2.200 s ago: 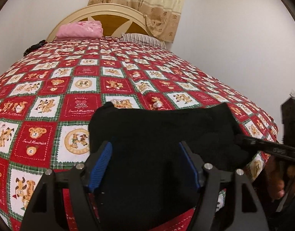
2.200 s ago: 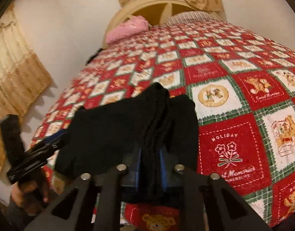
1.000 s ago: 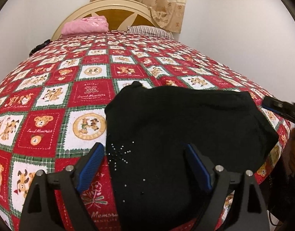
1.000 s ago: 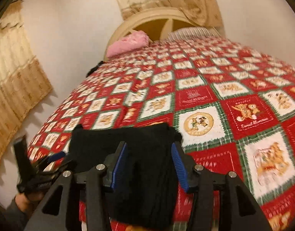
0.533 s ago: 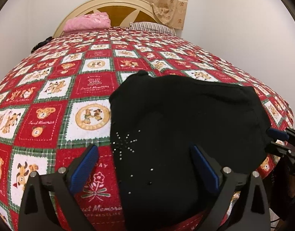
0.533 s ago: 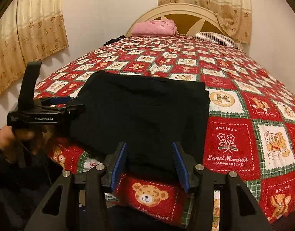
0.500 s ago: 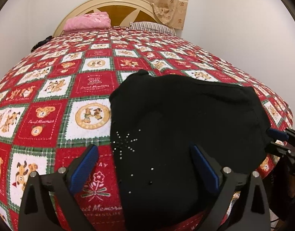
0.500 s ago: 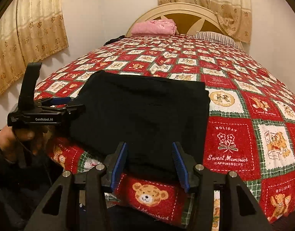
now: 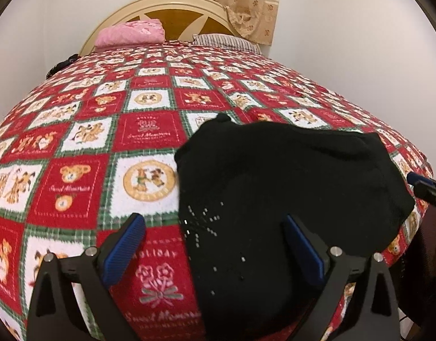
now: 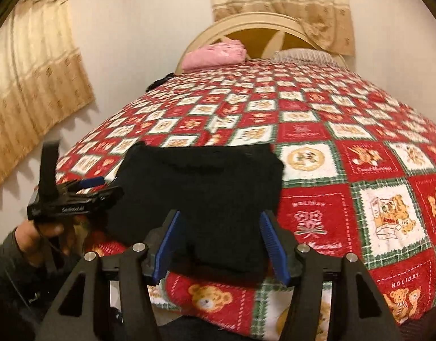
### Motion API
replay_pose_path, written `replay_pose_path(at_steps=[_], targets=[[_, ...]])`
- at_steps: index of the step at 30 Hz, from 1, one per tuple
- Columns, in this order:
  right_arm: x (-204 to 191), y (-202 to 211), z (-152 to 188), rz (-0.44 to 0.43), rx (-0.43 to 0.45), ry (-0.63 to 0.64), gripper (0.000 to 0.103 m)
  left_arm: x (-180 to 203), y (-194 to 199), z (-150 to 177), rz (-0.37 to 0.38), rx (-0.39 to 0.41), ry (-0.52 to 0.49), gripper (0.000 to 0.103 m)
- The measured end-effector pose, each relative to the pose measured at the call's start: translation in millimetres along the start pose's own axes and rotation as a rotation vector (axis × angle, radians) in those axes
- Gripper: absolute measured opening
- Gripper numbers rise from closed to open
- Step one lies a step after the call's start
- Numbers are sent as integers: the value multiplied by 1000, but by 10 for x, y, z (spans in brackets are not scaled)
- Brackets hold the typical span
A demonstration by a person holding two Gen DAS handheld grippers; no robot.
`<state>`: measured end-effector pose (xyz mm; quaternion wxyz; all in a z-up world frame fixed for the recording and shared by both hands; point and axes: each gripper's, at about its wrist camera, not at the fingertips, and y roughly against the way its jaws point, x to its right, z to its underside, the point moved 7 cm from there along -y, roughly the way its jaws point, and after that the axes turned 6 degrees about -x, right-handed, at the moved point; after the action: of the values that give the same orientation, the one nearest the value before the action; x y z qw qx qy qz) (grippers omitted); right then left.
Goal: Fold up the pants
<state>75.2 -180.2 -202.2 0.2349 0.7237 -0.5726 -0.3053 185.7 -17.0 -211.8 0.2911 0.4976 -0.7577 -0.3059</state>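
The black pants (image 9: 286,182) lie folded into a flat bundle at the near edge of the bed, with a small sparkly pattern on the near left part; they also show in the right wrist view (image 10: 200,187). My left gripper (image 9: 215,247) is open and empty, hovering over the bundle's near left corner. My right gripper (image 10: 220,244) is open and empty, just above the bundle's near edge. The left gripper also appears in the right wrist view (image 10: 75,196), held in a hand beside the pants.
The bed carries a red, white and green teddy-bear patchwork blanket (image 9: 84,156). A pink folded cloth (image 9: 129,32) and a striped pillow (image 9: 226,41) lie by the cream headboard (image 9: 172,8). Curtains (image 10: 27,91) hang on the left wall. A white wall borders the right.
My right gripper let go of the pants' fold, opened and drew back to the bed's edge. My left gripper stayed open and shifted slightly. The pants now lie flat.
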Motion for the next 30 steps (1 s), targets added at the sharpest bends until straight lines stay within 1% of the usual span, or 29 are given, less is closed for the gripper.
replay_pose_path(at_steps=[3, 7, 10, 13, 15, 17, 20, 22, 24, 25, 26, 27, 28, 30], targets=[[156, -89, -61, -5, -2, -68, 60, -43, -58, -43, 4, -10, -8, 100], [378, -249, -111, -22, -32, -174, 60, -109, -158, -90, 75, -52, 35, 100], [491, -396, -114, -44, -65, -237, 60, -115, -213, -123, 93, -83, 39, 103], [506, -444, -158, -55, -49, -243, 60, -77, -285, -157, 99, -113, 13, 103], [490, -485, -191, -63, -47, -243, 60, -85, -323, -183, 122, -126, 22, 103], [466, -539, -199, -83, -50, -246, 60, -92, -336, -194, 139, -132, 30, 103], [425, -613, -213, -99, -52, -239, 60, -51, -333, -197, 137, -131, 9, 103], [384, -633, -211, -117, -57, -229, 59, -16, -310, -192, 153, -124, -6, 102], [383, -649, -200, -132, -64, -231, 50, 28, -296, -187, 170, -122, -21, 93], [400, -656, -197, -145, -68, -240, 48, 52, -286, -192, 188, -120, -22, 89], [420, -657, -194, -155, -70, -250, 43, 78, -281, -195, 213, -121, -21, 82], [443, -653, -193, -174, -74, -269, 39, 91, -281, -197, 225, -121, -17, 82], [449, -643, -189, -189, -76, -280, 38, 92, -285, -204, 224, -121, -17, 82], [428, -620, -188, -202, -78, -284, 34, 84, -281, -205, 231, -119, -15, 79]])
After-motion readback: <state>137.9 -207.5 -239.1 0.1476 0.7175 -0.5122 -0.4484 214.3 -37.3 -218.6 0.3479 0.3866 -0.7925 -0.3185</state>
